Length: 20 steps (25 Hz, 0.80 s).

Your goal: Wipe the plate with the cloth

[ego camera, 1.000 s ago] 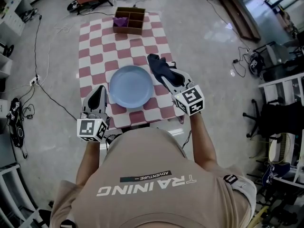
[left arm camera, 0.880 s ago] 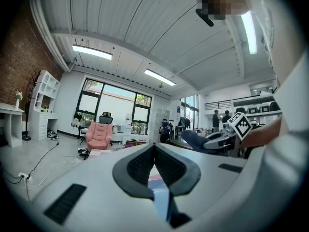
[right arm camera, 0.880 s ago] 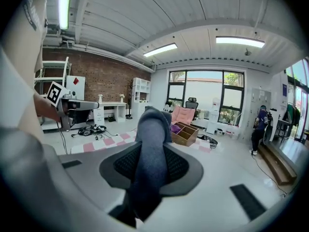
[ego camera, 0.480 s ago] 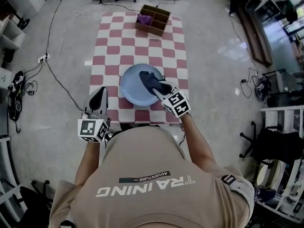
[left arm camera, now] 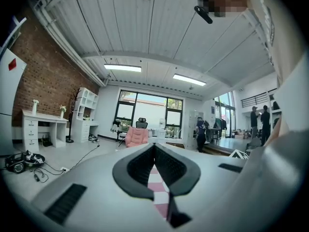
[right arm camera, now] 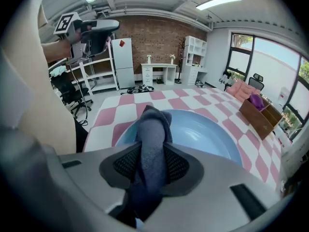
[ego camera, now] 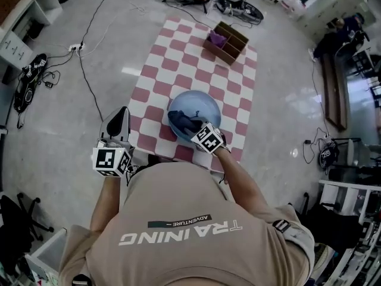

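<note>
In the head view, the right tongs (ego camera: pixel 191 130) are pinching a dark blue cloth (ego camera: pixel 181 121), jaws closed on its bunched end. The cloth is spreading out ahead of these tongs over the nearer part of a pale blue plate (ego camera: pixel 201 103). The plate is sitting directly under and ahead of the right tongs on a pink-and-white checked bench (ego camera: pixel 178 52). The left tongs (ego camera: pixel 122 113) are hovering well to the left of the right tongs, beside the bench's edge, with nothing in them. A wooden box (ego camera: pixel 226 42) is standing far ahead of the right tongs.

In the left gripper view, the left tongs (left arm camera: pixel 154 151) are pointing level into the room with their jaw tips meeting and nothing between them. A strip of the checked bench (left arm camera: pixel 158 192) is showing below them.

In the right gripper view, the right tongs (right arm camera: pixel 152 166) are clamping the cloth (right arm camera: pixel 152 129), which is sticking out forward between the pads. The plate (right arm camera: pixel 203 129) is lying just beyond and beneath the tips, and the wooden box (right arm camera: pixel 258 112) is standing far off to the right.
</note>
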Each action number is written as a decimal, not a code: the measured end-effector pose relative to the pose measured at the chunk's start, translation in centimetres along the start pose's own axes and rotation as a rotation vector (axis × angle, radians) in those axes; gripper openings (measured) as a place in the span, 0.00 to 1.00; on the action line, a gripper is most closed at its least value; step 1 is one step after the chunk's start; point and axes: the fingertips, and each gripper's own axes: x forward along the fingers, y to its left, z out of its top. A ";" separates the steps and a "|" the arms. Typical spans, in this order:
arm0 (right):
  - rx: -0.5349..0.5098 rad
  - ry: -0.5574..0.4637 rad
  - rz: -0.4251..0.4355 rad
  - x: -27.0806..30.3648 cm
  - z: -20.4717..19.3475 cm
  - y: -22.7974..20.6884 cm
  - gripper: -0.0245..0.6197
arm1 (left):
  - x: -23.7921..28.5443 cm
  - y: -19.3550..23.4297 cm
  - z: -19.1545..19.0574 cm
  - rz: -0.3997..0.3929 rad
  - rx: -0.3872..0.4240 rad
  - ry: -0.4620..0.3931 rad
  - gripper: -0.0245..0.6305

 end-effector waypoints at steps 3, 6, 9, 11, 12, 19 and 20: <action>0.003 0.061 0.033 1.4 -1.1 0.3 0.24 | -0.3 0.7 -0.4 0.028 -0.013 0.006 0.06; -0.007 0.089 0.049 2.3 -1.3 0.4 0.24 | -0.3 1.0 -0.8 0.033 -0.026 0.016 0.06; -0.077 0.123 0.067 2.8 0.0 0.3 0.24 | 0.4 1.0 -0.9 0.025 -0.034 0.023 0.06; -0.124 0.144 0.073 3.3 0.7 -0.2 0.24 | 1.1 1.0 -0.5 0.017 -0.043 0.021 0.06; -0.144 0.151 0.075 3.7 1.1 -0.5 0.24 | 1.4 1.1 -0.2 0.014 -0.048 0.017 0.06; -0.135 0.163 0.091 5.3 2.2 -4.2 0.25 | 3.0 0.5 0.0 0.009 -0.037 0.004 0.06; -0.128 0.165 0.075 5.3 2.2 -4.9 0.25 | 3.0 0.3 -0.1 0.010 -0.037 0.005 0.06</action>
